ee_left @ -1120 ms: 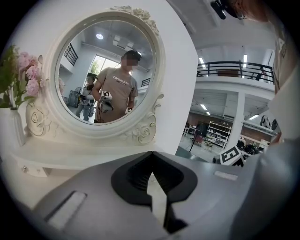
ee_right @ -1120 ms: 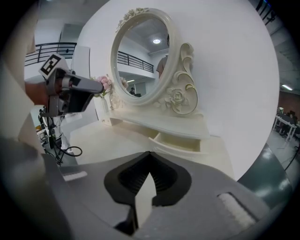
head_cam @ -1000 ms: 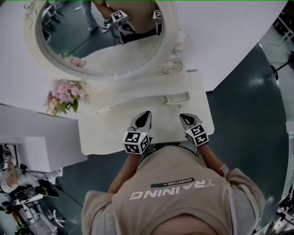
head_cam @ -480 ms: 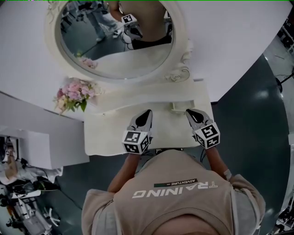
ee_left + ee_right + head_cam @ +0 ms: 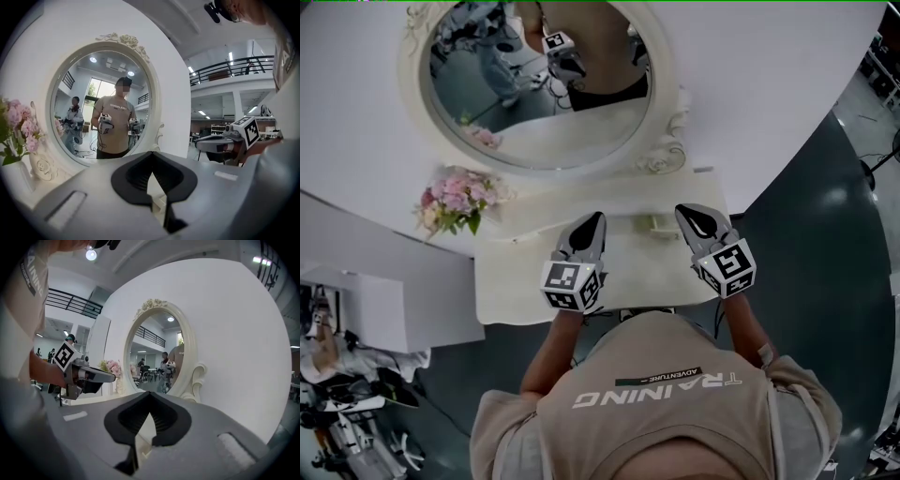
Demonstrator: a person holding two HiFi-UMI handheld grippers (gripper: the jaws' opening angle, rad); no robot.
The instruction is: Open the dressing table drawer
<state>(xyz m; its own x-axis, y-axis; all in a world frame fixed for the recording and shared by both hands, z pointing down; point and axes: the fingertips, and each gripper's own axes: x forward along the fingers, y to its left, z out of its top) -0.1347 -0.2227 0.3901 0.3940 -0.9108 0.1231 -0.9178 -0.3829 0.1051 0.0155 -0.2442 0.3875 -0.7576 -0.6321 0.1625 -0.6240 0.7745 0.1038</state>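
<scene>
Two empty tools, jaws together, hover over the cream table (image 5: pixel 516 281): left tool (image 5: pixel 591 223), right tool (image 5: pixel 695 215). Neither touches the small drawer (image 5: pixel 664 223) at the back (seemingly slightly out, hard to tell). Oval mirror (image 5: pixel 534 127) and pink flowers (image 5: pixel 455 199) behind; dark floor (image 5: pixel 806 244)

An oval mirror (image 5: pixel 539 89) in a cream carved frame stands before a curved white wall (image 5: pixel 778 84). Just beside the mirror's lower left edge is a bunch of pink flowers (image 5: pixel 455 200) (their pale vase (image 5: pixel 43 168) bears a moulded rose). Right of the mirror spreads dark glossy floor (image 5: pixel 816 272). Well off to the mirror's lower left are a white cabinet (image 5: pixel 380 309) and tangled equipment (image 5: pixel 342 403).
</scene>
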